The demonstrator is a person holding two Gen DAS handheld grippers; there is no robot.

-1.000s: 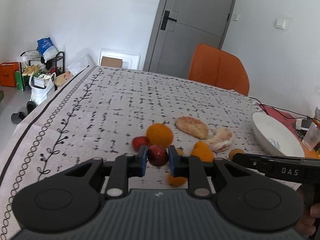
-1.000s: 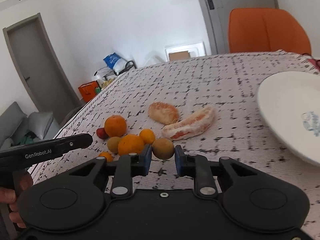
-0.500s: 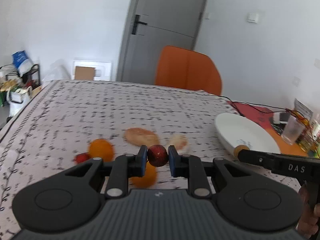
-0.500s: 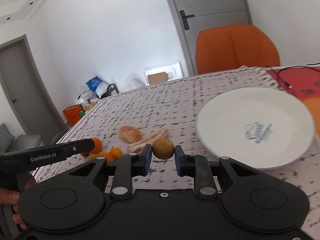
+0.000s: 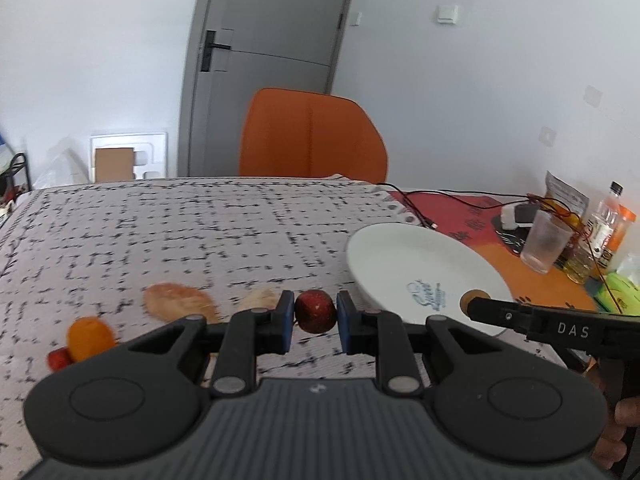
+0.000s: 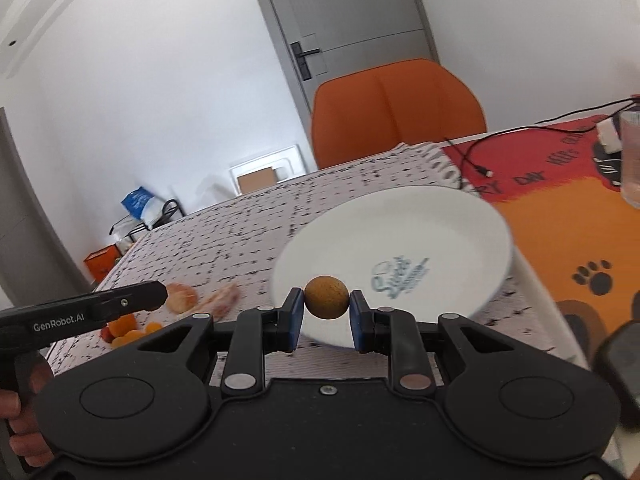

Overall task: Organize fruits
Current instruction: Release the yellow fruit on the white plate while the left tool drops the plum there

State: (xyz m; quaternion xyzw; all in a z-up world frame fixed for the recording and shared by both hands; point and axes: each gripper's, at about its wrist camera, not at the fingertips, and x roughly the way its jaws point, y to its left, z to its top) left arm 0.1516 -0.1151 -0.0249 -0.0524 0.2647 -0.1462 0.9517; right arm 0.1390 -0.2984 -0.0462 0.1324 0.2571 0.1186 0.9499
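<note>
The left hand-held gripper [image 5: 315, 317] is clamped on a small round dark-red fruit [image 5: 315, 311], its blue pads pressing both sides, and the right hand-held gripper [image 6: 325, 309] is clamped the same way on a small round tan-brown fruit [image 6: 326, 297]; both fruits are round, with no long axis to tell. The brown fruit hangs in front of the near left rim of a round white ceramic plate with a blue printed mark [image 6: 440, 224], while the red fruit sits just left of that plate in the left wrist view. The plate rests on the surface under a white cloth with black dashes [image 5: 168, 236], beside an orange and red mat with paw prints [image 6: 560, 224]. Left on the cloth lie peeled citrus pieces [image 5: 176, 300], a small orange fruit [image 5: 89, 337] and a red fruit [image 5: 59, 358] partly hidden by the gripper body; all are blurred. To the far right stand a clear plastic cup [image 5: 545, 243], bottles and black cables. An orange chair [image 5: 312, 136] stands at the far edge before a grey door [image 5: 272, 60]. Fingers of a hand [image 6: 20, 412] show at the frame edge, cut off
</note>
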